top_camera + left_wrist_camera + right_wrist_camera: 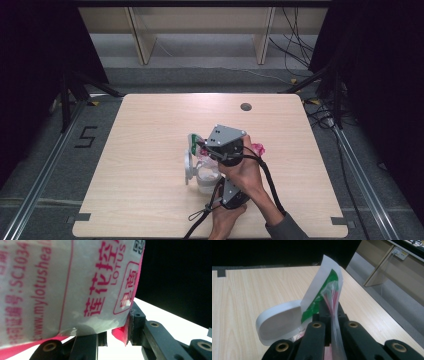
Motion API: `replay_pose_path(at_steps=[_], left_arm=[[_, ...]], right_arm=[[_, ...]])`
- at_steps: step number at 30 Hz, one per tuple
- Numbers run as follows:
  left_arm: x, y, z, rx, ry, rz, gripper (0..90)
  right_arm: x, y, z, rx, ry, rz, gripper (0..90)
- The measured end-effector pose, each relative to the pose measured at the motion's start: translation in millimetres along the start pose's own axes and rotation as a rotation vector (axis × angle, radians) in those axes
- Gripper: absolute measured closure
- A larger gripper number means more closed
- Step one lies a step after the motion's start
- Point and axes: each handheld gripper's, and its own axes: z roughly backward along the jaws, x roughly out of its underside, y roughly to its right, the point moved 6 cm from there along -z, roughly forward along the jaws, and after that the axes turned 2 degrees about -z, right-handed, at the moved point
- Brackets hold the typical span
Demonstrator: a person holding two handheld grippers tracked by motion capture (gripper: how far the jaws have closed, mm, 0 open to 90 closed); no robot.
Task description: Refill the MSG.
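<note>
Right tool (331, 322): jaws pressed together, pinching a thin flap of clear plastic film (335, 315) printed with red lines; a white-and-green label strip (322, 290) rises just behind the pinch. Left tool (117, 336): jaws partly closed, pads clamped on the lower edge of a white packet (70, 285) with pink lettering and a pink border. In the high view the right tool (202, 146) lies farther from the person, directly over the left tool (220, 185); both hold one crumpled package (202, 167) near the middle of the desk (150, 130). The package's long axis runs roughly between the two tools. A white oval cup or lid (279, 323) rests beside the film; contents cannot be told. Pulling apart would probably tear the film.
</note>
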Motion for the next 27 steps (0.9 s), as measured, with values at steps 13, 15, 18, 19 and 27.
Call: replay_pose_path(at_steps=[13, 15, 18, 19, 27], left_arm=[[1.3, 0.8, 0.9, 0.038, -0.031, -0.046, 73.2], [-0.6, 2.3, -2.5, 0.006, 0.010, 0.008, 73.0], [-1.3, 2.5, -2.0, 0.001, 0.012, 0.006, 73.1], [-1.2, 2.7, -1.7, 0.002, 0.008, 0.003, 73.1], [-1.5, 2.5, -1.9, 0.002, 0.007, 0.001, 73.1]], right_arm=[[0.4, -1.1, -0.1, -0.007, -0.012, -0.006, 90.0], [1.4, 0.1, -2.1, -0.006, -0.020, 0.010, 90.0], [0.7, -0.9, -1.0, -0.004, -0.016, -0.006, 90.0], [0.6, -0.7, -0.8, -0.006, -0.015, -0.002, 90.0], [0.2, 1.5, -1.1, -0.013, -0.010, 0.008, 90.0]])
